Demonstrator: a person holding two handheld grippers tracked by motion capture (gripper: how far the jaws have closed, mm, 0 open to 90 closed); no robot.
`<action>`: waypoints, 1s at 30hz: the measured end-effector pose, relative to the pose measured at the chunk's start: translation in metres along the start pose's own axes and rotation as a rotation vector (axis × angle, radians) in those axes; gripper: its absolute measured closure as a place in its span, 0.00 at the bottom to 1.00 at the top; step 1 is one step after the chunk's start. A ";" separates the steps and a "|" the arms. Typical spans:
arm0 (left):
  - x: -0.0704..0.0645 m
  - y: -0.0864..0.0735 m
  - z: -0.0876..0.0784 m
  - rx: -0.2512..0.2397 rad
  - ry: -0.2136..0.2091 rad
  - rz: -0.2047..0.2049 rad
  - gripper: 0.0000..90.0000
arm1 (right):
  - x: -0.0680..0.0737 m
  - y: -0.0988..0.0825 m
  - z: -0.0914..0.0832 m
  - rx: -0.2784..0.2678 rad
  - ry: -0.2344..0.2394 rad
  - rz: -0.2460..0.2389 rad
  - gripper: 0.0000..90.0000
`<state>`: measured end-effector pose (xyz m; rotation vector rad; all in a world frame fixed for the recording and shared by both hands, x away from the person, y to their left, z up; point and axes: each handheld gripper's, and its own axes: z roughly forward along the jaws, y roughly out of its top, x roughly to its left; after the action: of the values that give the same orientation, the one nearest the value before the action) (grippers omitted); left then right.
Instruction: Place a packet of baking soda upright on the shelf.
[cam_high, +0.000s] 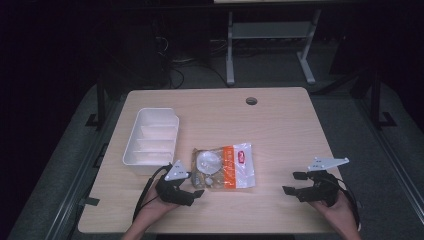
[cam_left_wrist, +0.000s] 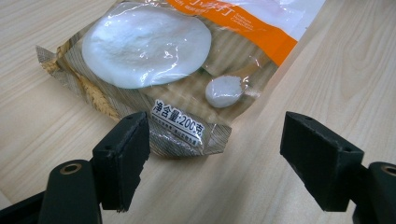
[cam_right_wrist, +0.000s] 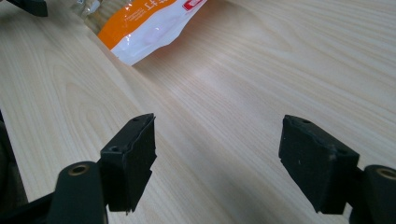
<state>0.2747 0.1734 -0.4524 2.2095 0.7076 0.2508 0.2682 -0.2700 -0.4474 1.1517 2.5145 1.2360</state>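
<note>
Fingers of both grippers, left and right, stand wide and empty; the bag lies ungrasped mid-table beside the tray, so handling remains undone.

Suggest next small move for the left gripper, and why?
Probably ease the left gripper forward so its open jaws straddle the near edge of the food bag, then close. The bag lies flat on the table, its edge just ahead of the jaws, not yet between them.
</note>
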 end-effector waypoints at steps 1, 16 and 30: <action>0.000 0.000 0.000 -0.001 0.001 0.004 0.27 | 0.000 0.000 0.000 0.000 0.000 0.000 0.29; 0.008 0.010 -0.001 0.001 0.031 -0.007 0.51 | -0.001 0.003 0.005 -0.003 0.010 0.025 0.28; 0.022 0.031 0.018 0.048 0.041 -0.010 0.80 | 0.002 0.044 0.022 -0.040 0.028 0.030 0.28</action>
<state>0.3122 0.1581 -0.4427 2.2518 0.7541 0.2774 0.3014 -0.2380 -0.4295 1.1760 2.4894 1.3131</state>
